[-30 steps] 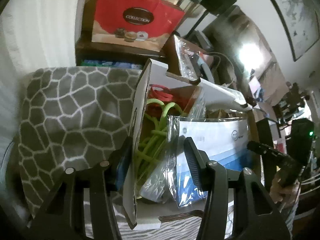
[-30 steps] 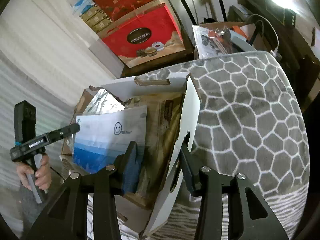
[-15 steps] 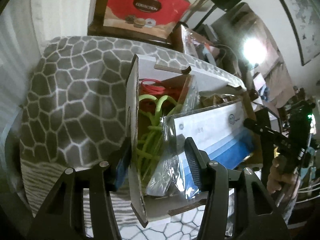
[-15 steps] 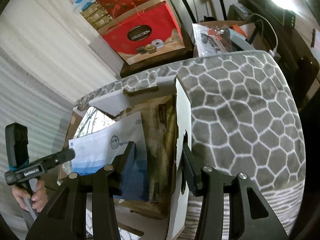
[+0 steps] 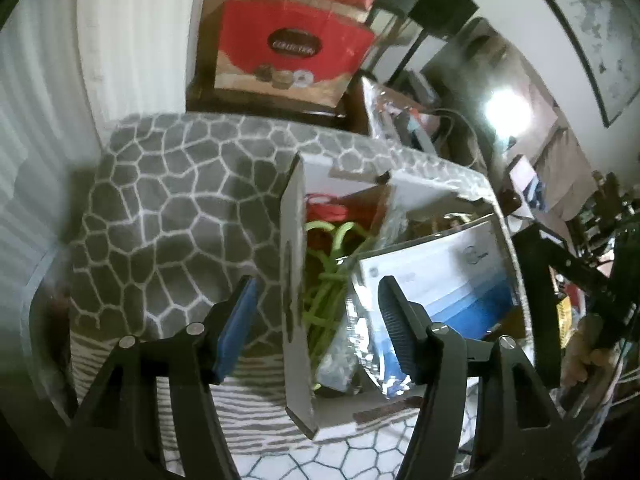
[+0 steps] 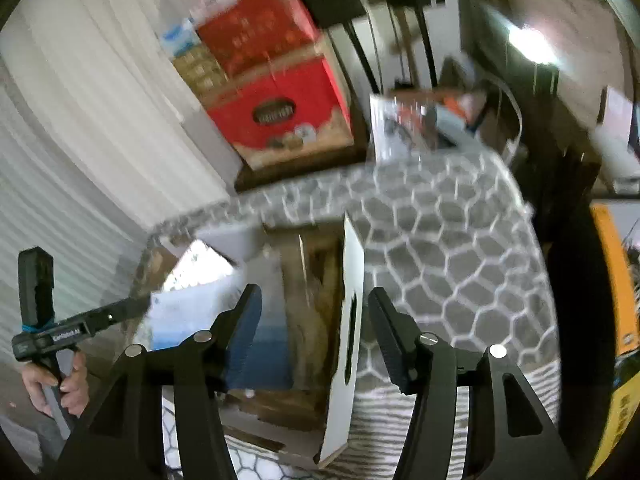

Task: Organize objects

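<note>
My left gripper (image 5: 316,304) sits astride the left side wall of the white cardboard box (image 5: 294,264), jaws apart and just been opening, wall betw. them but neither pad touching it. Same story w/ my right gripper (image 6: 314,320): jaws apart, just been opening, straddling the box's right wall w/ its slot handle, no contact I can see. So I judge the box is let go and resting on the grey blanket with the white honeycomb pattern (image 5: 172,208).

Key relation: each wall stands upright, edge-on to me, running away from the grippers toward the far side of the blanket. Box's long axis lies across, from one hand to the other. Left hand nearer the green cords (image 5: 332,276) and red loops inside; right hand nearer the brown paper packets (image 6: 316,292). The clear bag holding a white-and-blue printed card (image 5: 436,284) stands upright in the middle, just beside my left gripper's right finger.

Room: to clear, each gripper needs to come up and back along the wall's line, not sideways, or a pad snags the cardboard edge. Open blanket on both outer sides. Beyond the far edge, a red gift box w/ an oval label (image 5: 288,48) – well apart. Right view is blurred, so finer detail there I can't tell.
</note>
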A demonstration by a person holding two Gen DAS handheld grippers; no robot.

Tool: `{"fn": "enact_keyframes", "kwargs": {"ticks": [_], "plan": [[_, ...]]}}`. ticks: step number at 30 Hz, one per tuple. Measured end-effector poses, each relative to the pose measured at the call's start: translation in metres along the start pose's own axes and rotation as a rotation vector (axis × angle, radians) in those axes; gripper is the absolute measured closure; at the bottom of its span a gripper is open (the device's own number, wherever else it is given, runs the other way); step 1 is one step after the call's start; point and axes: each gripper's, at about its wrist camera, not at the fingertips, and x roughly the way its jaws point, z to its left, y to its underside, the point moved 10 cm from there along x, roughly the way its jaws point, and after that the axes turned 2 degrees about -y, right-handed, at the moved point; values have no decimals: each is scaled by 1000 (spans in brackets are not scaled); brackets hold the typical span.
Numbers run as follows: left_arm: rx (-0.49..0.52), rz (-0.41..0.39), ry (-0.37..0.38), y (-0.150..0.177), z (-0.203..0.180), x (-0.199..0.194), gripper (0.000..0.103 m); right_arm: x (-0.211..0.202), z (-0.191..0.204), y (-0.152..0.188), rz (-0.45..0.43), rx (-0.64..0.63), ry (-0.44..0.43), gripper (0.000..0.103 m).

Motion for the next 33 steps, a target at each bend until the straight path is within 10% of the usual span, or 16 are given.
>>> {"fn": "enact_keyframes", "kwargs": {"ticks": [7, 15, 33], "plan": [[72, -8, 21, 0, -28, -1, 45, 22, 23, -6, 25, -68, -19, 45], [96, 22, 18, -3, -38, 10, 45, 61, 21, 10, 118, -119, 40, 77], [195, 76, -17, -2, -55, 53, 45, 43, 39, 77, 240, -117, -3, 78]]}}
